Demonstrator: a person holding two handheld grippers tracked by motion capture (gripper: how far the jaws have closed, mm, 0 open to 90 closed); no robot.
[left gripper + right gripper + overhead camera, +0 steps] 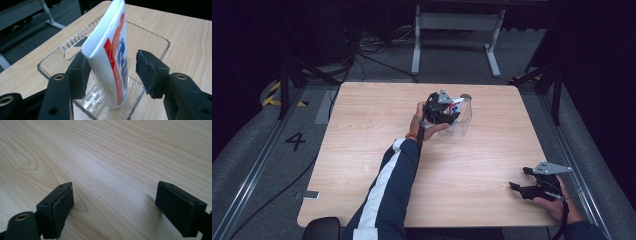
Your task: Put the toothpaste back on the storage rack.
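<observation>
Evidently the step in hand is letting a tube (112, 57) go into a clear bin (155, 42); the left gripper (112, 72) stands over the bin, its jaws parted to a middling gap with the tube between them. One pad (81, 75) seems to touch or nearly touch the tube's side, the other pad (146, 71) stands clear of it, so the hold looks released. To do it well, I would open a little more until both pads are free, then lift straight up and away from the bin's rim, since a sideways pull could tip the tube or drag the light bin across the table (362, 150).

Contents: the bin holds the tube alone; it stands on end on the slotted floor, near the wall closest to the gripper, leaning with its crimped flat end up towards 12 o'clock in the left gripper view. In the high view the bin (464, 122) sits at about 12 o'clock from table centre.

The right gripper (524, 180) rests at 4 o'clock near the table edge, jaws wide, nothing between them.
</observation>
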